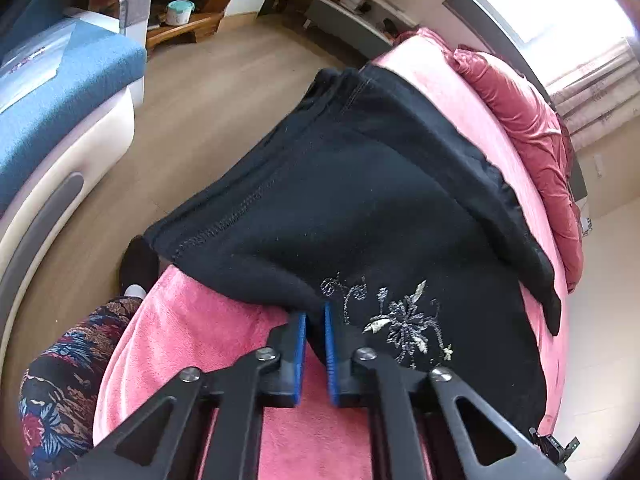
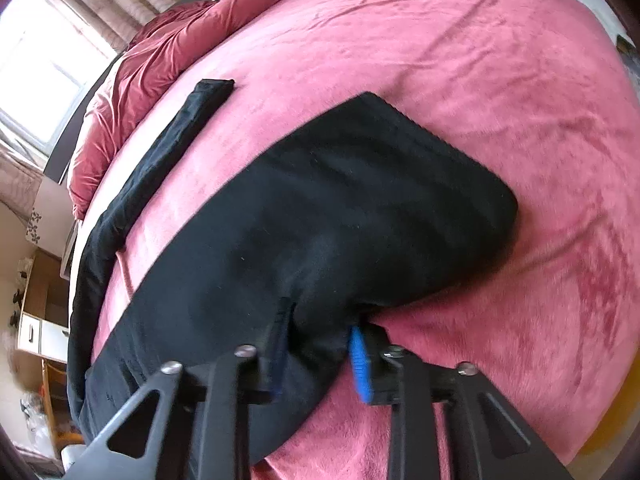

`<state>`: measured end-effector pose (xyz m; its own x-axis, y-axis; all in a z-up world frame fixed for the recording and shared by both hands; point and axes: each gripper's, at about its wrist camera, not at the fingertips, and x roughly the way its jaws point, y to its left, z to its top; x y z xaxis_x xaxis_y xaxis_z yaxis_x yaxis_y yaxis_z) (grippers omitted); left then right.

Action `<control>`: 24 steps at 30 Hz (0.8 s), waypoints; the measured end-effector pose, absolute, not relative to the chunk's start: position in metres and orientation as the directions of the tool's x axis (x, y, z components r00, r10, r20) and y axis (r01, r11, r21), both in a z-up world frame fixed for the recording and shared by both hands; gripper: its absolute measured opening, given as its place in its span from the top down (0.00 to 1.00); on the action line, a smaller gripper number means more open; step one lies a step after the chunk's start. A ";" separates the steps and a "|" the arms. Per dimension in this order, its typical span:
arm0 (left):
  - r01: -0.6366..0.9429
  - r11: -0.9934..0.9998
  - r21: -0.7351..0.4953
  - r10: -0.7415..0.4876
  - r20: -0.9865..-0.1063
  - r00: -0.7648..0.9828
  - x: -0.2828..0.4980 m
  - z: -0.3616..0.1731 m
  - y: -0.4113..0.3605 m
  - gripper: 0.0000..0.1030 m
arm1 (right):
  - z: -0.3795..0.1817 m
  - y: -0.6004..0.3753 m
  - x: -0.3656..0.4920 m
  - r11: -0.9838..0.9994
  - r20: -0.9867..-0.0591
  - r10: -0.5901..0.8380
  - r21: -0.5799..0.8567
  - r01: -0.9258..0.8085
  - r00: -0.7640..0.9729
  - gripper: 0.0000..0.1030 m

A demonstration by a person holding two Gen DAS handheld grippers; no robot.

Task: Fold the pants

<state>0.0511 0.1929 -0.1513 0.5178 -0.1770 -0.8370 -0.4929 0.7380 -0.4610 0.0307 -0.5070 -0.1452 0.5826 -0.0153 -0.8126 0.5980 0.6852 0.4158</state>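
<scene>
Daylight came from a window (image 1: 560,12) that was blown out to white in the left wrist view and glared again at the upper left of the right wrist view. Both pictures were bright, with heavy fisheye bending and dark corners. The black pants (image 2: 320,216) lost nearly all detail in shadow. The right tool (image 2: 320,344) was smeared by motion blur; the bed (image 2: 480,80) stayed fairly sharp.

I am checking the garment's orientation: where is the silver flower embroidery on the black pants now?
In the left wrist view, the silver flower embroidery sits on the black pants, just right of the left gripper, near the pink bedspread's near edge.
</scene>
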 end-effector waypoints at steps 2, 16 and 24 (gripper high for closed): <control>-0.469 0.760 -0.451 -0.161 -0.828 0.537 0.047 -0.139 0.189 0.93 | -0.135 -0.506 0.032 0.708 -0.808 -0.032 0.398 0.584 0.588 0.83; -0.389 0.786 -0.481 -0.192 -0.787 0.587 -0.001 -0.101 0.189 0.94 | -0.091 -0.511 -0.021 0.756 -0.774 -0.067 0.372 0.538 0.630 0.85; -0.357 0.839 -0.412 -0.202 -0.843 0.499 -0.024 -0.115 0.172 0.94 | -0.118 -0.529 -0.060 0.720 -0.827 -0.090 0.331 0.610 0.555 0.85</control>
<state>-0.0238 0.1723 -0.1149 0.4986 -0.2016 -0.8431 -0.3570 0.8385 -0.4116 -0.0599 -0.5293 -0.1178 0.5547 -0.0900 -0.8272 0.6098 0.7203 0.3306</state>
